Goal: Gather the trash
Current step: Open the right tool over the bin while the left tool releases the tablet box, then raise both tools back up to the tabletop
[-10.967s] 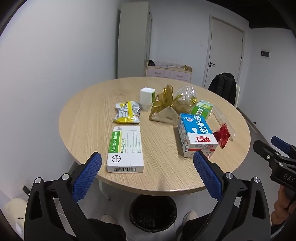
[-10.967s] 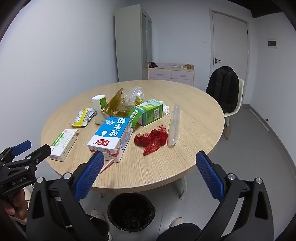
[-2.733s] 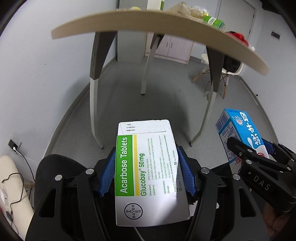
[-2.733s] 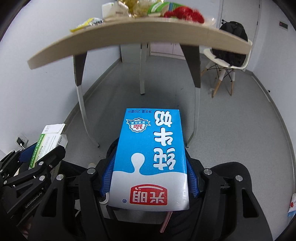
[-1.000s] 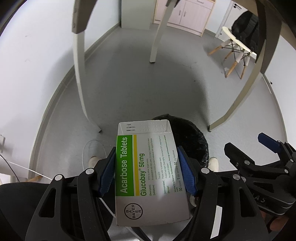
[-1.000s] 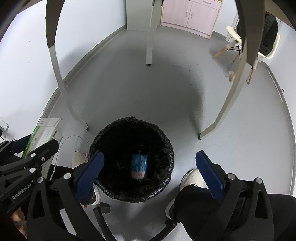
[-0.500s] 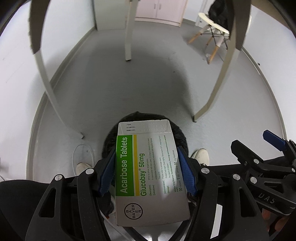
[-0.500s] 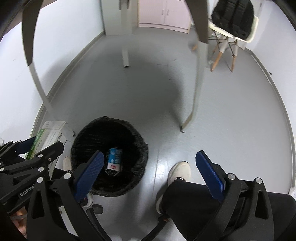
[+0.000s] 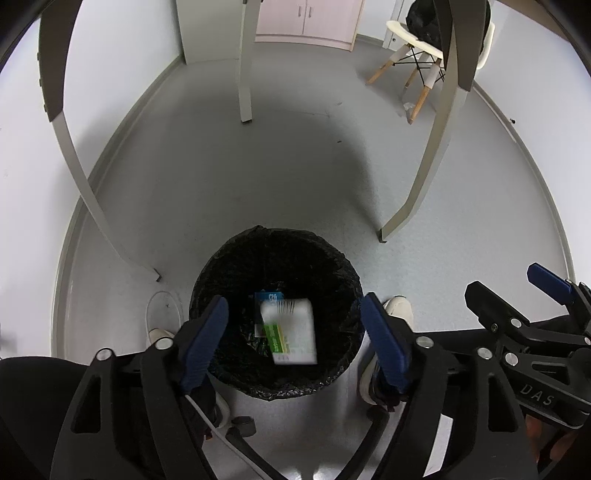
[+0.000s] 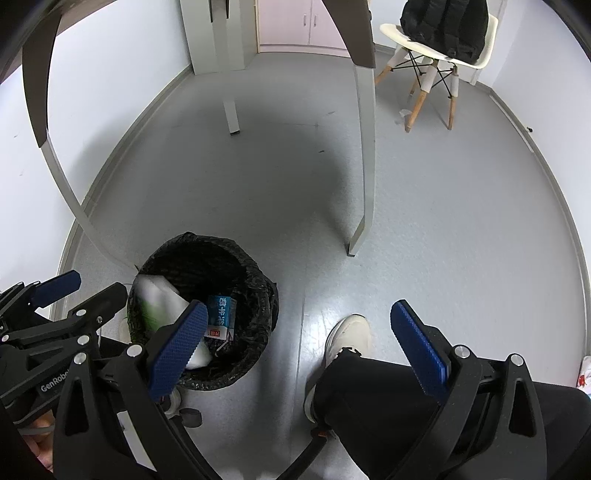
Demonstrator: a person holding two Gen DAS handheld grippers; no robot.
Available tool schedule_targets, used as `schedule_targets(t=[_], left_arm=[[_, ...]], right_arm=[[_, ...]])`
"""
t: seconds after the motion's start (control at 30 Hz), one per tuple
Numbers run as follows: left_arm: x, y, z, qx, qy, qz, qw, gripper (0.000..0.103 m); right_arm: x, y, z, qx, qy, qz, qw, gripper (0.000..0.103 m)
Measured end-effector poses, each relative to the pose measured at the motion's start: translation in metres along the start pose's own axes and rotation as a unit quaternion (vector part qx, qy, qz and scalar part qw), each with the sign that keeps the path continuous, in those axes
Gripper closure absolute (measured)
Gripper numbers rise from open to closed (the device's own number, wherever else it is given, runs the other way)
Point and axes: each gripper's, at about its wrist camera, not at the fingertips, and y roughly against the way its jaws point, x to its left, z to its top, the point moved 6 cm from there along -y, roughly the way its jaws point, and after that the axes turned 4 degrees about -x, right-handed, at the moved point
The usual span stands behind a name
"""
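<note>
A black-lined trash bin (image 9: 218,266) (image 10: 243,254) stands on the grey floor under the table. My left gripper (image 9: 295,343) (image 10: 92,288) hangs over it, jaws opening, nothing between the blue pads. The white and green tablet box (image 9: 291,328) (image 10: 159,299), blurred, is dropping free inside the bin onto the blue milk carton (image 9: 267,297) (image 10: 220,317). My right gripper (image 10: 299,350) (image 9: 506,282) stands open and empty to the right of the bin, above the person's shoe and dark trouser leg.
Table legs (image 9: 424,155) (image 10: 364,147) rise around the bin. The person's white shoes (image 10: 349,338) (image 9: 162,314) flank it. A white chair (image 10: 436,51) with a black backpack stands at the back right, a pink cabinet (image 9: 306,22) at the back wall.
The left gripper's pads have spread and let go of the tablet box, which now falls into the bin. The right gripper stays open and empty.
</note>
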Motion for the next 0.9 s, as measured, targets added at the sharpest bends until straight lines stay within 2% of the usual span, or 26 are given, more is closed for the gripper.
schedule_targets(t=[0.43, 0.9], left_arm=[[0.014, 0.015, 0.0, -0.022, 0.015, 0.015, 0.9995, 0.006], [0.036, 0.056, -0.008, -0.052, 0.037, 0.027, 0.9976, 0.006]], right_arm=[[0.001, 0.005, 0.001, -0.006, -0.006, 0.003, 1.0, 0.008], [0.006, 0.038, 0.005, -0.027, 0.002, 0.005, 1.0, 0.008]])
